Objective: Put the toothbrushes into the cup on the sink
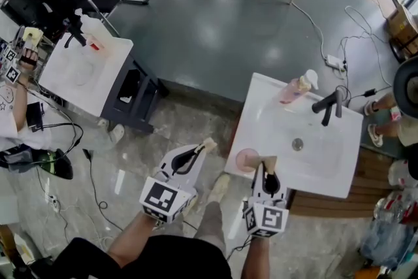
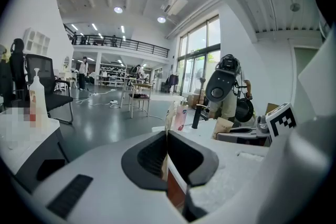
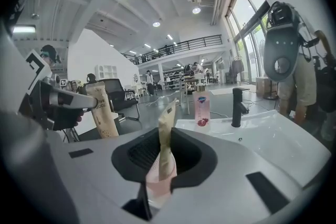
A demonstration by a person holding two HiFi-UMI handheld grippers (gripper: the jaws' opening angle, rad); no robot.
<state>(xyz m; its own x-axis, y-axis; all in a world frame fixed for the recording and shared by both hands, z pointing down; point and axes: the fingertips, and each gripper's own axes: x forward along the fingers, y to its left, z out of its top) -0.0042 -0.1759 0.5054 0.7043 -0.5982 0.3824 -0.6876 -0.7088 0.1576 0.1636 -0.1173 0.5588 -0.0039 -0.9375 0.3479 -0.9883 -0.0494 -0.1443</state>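
Each gripper holds a toothbrush in a beige paper pack. My left gripper [image 1: 205,146] hangs over the floor, left of the white sink [image 1: 261,108], shut on a pack [image 1: 209,142] that shows edge-on between its jaws [image 2: 169,113]. My right gripper [image 1: 268,165] is at the sink's front left corner, shut on the other pack [image 3: 167,123], which stands upright. The pink cup [image 1: 245,159] stands on that corner, just left of the right gripper's tip, and shows under its jaws [image 3: 156,186]. In the right gripper view the left gripper's pack [image 3: 102,110] appears at the left.
A black faucet [image 1: 328,104] and a pink soap bottle [image 1: 295,89] stand at the sink's back. A second sink [image 1: 85,65] with a person [image 1: 13,108] beside it is at the far left. Chairs and cables lie on the floor beyond. Another person [image 3: 283,50] stands right of the sink.
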